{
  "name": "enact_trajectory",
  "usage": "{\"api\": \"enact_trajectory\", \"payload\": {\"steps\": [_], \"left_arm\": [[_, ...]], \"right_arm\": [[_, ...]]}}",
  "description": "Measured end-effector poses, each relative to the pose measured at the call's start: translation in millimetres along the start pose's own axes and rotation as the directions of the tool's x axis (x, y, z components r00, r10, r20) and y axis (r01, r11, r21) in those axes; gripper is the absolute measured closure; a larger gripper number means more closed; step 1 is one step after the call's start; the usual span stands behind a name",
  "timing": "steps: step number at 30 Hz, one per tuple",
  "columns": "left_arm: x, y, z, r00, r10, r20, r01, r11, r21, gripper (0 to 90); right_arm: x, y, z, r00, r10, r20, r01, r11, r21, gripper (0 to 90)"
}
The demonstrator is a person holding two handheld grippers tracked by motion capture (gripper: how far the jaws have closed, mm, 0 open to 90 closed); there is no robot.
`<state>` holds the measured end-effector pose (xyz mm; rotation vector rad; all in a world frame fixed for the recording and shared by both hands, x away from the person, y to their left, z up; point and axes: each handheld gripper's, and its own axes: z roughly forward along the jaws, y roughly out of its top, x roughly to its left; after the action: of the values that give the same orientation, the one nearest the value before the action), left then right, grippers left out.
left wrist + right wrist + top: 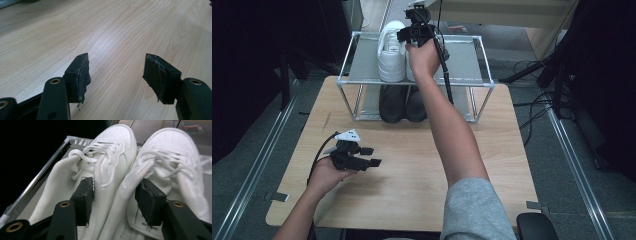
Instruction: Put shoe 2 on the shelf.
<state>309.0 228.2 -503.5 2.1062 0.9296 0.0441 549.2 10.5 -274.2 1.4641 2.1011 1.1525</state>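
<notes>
A pair of white sneakers stands on the top shelf of a metal shoe rack (468,83). The left sneaker (391,55) (113,147) and the right sneaker (172,150) sit side by side, toes pointing away. My right gripper (412,36) (115,191) reaches over them. One jaw is inside each shoe, and the two inner collars are pinched together between the pads. My left gripper (371,156) (116,72) lies low over the wooden table (412,170), open, with nothing between its jaws.
A pair of black shoes (402,104) stands on the rack's lower shelf. The rack takes up the table's far edge. Bare wood stretches between the rack and the near edge. Dark stands and cables flank the table on the floor.
</notes>
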Motion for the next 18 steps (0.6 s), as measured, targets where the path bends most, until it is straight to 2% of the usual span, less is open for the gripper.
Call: {"api": "enact_trajectory", "payload": {"steps": [6, 10, 15, 18], "left_arm": [[0.3, -0.4, 0.3, 1.0000, -0.004, 0.000, 0.004, 1.0000, 0.005, 37.6], [0.0, -0.7, 0.6, 1.0000, -0.001, -0.003, 0.001, 1.0000, 0.009, 37.5], [-0.2, -0.5, 1.0, 0.9999, 0.000, -0.012, 0.000, 0.9999, 0.015, 37.4], [-0.3, -0.5, -0.3, 1.0000, -0.002, -0.008, 0.002, 1.0000, 0.007, 37.3]], "right_arm": [[-6.1, -0.3, -16.5, 0.9959, -0.082, -0.039, 0.081, 0.997, -0.014, 50.1], [-8.5, -4.4, -30.5, 0.9905, -0.087, -0.107, 0.085, 0.996, -0.022, 49.7], [-5.9, -9.1, -50.0, 0.9782, -0.142, -0.152, 0.137, 0.990, -0.044, 46.7], [-5.3, -13.7, -62.3, 0.9680, -0.170, -0.185, 0.160, 0.985, -0.067, 44.5]]}}
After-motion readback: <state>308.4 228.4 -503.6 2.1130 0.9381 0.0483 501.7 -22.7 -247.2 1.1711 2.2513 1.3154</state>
